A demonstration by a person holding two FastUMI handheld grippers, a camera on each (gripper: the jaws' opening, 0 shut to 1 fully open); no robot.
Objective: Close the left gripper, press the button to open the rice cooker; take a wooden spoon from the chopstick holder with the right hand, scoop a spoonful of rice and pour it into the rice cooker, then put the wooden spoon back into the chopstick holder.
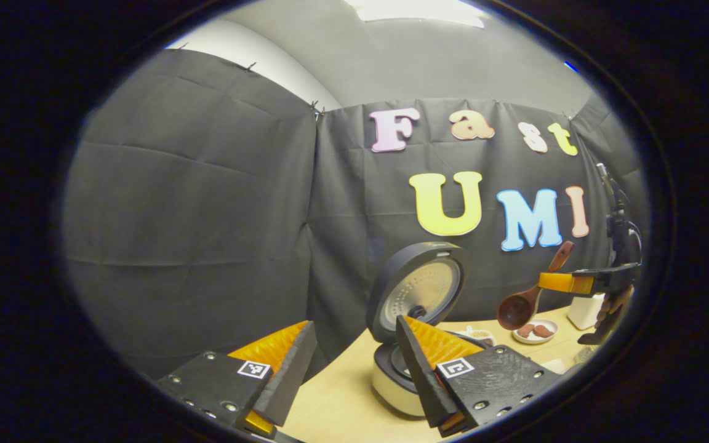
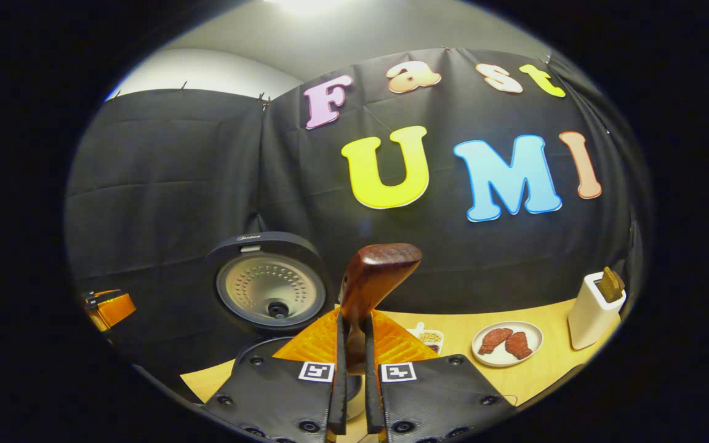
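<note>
The rice cooker (image 1: 419, 295) stands on the wooden table with its lid swung up, the metal inner plate facing me. My left gripper (image 1: 354, 326) is open just in front of it, holding nothing. Farther right, my right gripper (image 1: 567, 283) holds the wooden spoon (image 1: 520, 304) by its handle, with the bowl hanging low to the right of the cooker. In the right gripper view, my right gripper (image 2: 354, 326) is shut on the wooden spoon (image 2: 379, 277), whose handle end sticks up. The open cooker lid (image 2: 271, 289) is to its left. The spoon's bowl is hidden below the fingers.
A small dish of rice (image 2: 429, 337) sits behind the cooker, with a white plate (image 2: 505, 344) of red pieces beside it. The white chopstick holder (image 2: 591, 317) stands at the table's far right with a wooden utensil in it. The left gripper (image 2: 108, 307) shows at the left.
</note>
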